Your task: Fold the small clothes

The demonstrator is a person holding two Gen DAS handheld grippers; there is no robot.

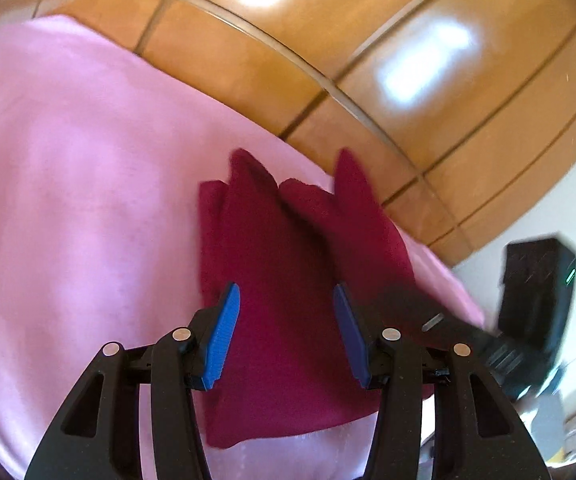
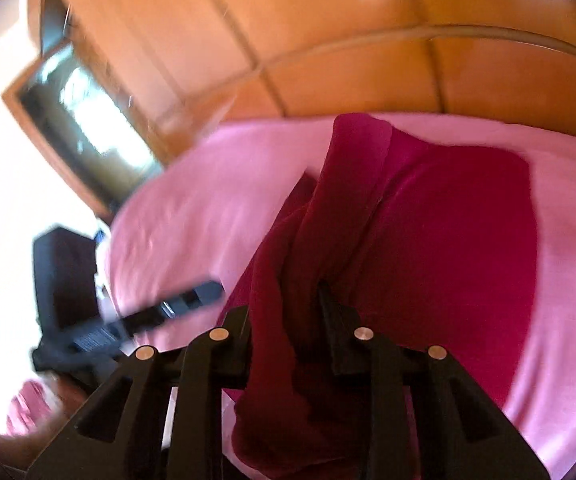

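Observation:
A dark red small garment [image 1: 288, 280] lies on a pink cloth [image 1: 68, 180] that covers a round table. My left gripper [image 1: 286, 300] is open just above the garment, its blue pads [image 1: 224, 332] apart with nothing between them. My right gripper [image 2: 286, 308] is shut on a bunched fold of the red garment [image 2: 447, 240] and lifts that part off the pink cloth [image 2: 208, 200]. The right gripper also shows at the right of the left wrist view [image 1: 439, 312], at the garment's edge. The left gripper shows at the left of the right wrist view [image 2: 168, 312].
The glass table rim [image 1: 327, 88] curves beyond the pink cloth, with an orange tiled floor [image 1: 447, 100] below. A wood-framed dark panel [image 2: 80, 104] stands at the left of the right wrist view. A white wall [image 1: 547, 220] is at the right.

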